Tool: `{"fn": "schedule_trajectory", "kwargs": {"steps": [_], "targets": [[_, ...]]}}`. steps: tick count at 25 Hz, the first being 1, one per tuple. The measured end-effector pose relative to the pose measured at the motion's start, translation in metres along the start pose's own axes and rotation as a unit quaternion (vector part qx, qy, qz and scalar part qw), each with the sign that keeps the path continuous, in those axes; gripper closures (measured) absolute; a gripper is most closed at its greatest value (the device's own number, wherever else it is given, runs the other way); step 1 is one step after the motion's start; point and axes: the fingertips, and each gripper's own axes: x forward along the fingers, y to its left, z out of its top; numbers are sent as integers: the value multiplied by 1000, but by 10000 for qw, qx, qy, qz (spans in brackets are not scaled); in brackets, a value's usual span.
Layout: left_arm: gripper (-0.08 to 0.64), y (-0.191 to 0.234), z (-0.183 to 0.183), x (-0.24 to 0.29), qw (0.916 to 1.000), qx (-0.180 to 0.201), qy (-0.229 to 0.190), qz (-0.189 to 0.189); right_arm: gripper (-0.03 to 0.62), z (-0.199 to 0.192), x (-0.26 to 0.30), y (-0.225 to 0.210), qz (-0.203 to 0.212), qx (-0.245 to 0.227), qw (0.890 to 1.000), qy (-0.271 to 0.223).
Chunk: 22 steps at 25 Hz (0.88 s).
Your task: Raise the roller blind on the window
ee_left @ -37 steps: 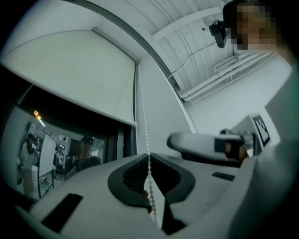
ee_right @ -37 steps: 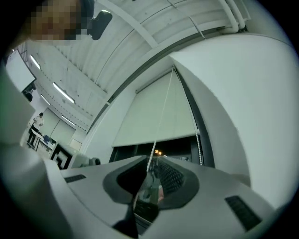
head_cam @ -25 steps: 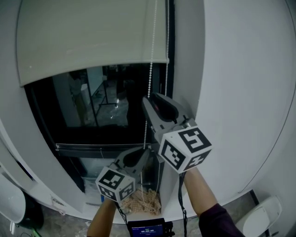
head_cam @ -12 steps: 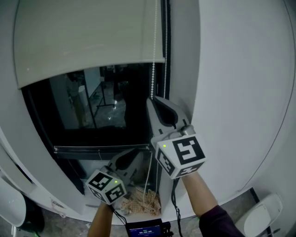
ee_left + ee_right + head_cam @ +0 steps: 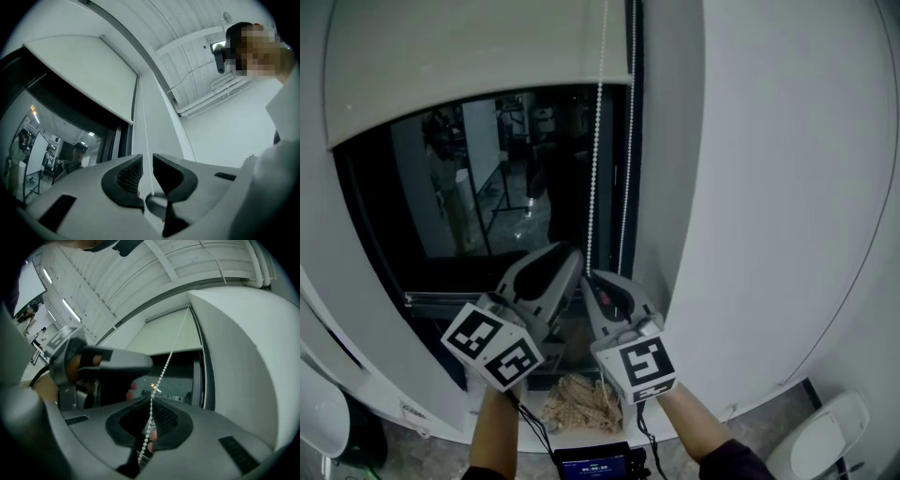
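At window | 1 roller blind | right tongs clamp bead chain | left tongs slightly apart round it

White sill, tan woven bundle atop

The right gripper has its jaws pinched together on a white bead chain. The chain climbs away from the claw to a pale roller blind. The left gripper sits above and left of the claw.
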Motion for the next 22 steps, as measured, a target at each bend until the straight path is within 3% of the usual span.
{"fn": "schedule_trajectory", "kwargs": {"steps": [4,13,16,22], "targets": [[502,1,7,14,10000,61,19,-6,572,-28,-8,19,109,165,9996,202],[502,1,8,36,9997,174,150,17,574,-47,-23,32,187,432,9985,296],[540,-3,1,35,9997,172,186,-17,572,-51,-27,34,213,442,9983,307],[541,6,3,20,9984,474,77,287,569,-54,-37,24,50,188,9987,469]]}}
